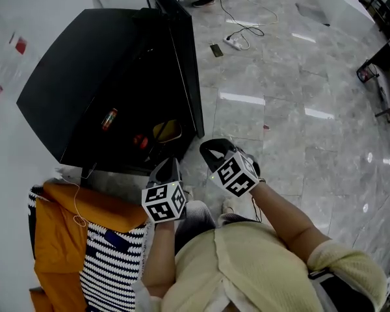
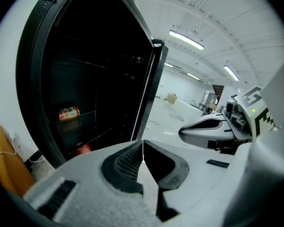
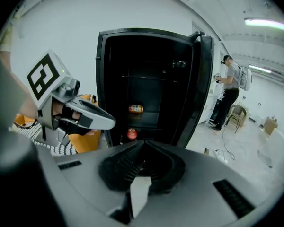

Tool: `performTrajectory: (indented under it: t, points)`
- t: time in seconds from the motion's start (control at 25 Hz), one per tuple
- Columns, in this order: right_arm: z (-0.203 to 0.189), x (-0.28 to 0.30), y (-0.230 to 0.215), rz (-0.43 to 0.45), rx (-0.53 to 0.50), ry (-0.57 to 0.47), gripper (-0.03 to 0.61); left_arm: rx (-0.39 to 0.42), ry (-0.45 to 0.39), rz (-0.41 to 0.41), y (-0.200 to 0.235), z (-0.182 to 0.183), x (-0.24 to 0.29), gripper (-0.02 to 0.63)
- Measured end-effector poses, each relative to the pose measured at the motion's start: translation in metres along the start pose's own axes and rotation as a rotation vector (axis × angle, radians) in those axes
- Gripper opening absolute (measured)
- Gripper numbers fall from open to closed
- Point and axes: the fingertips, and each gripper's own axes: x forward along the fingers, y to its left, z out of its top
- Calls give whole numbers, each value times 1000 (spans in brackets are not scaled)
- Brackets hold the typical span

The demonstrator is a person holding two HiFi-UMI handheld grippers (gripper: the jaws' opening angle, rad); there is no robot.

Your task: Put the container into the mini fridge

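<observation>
Well, left tongs [image 2: 143, 143] and right tongs [image 3: 143, 144] both clenched empty at the open mini fridge [image 1: 84, 77]; its door [image 3: 204, 89] likely needs pushing shut next

Dark, indistinct mini fridge [image 3: 151, 82] interior

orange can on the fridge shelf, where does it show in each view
Head view: the orange can is left of centre, inside the mini fridge, up-left of the red item.
Left gripper view: the can is far left at mid-height, on a shelf.
Right gripper view: the can is near the centre, on a shelf above the red item.
Shared landmark: the open fridge door, right of the can in every view.
</observation>
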Motion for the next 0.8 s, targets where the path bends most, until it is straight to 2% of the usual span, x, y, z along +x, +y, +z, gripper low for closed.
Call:
performTrajectory:
  t: [0.28,0.52,0.8]
  points:
    - [9,-19,5,-8,23,-35,29,18,-23,27,0,3,-22,25]
    - [12,-32,12,16,116,-72,29,27,-46,45,-2,5,-37,25]
    - [13,-42,13,26,136,-100,28,26,-66,68,-7,3,-47,25]
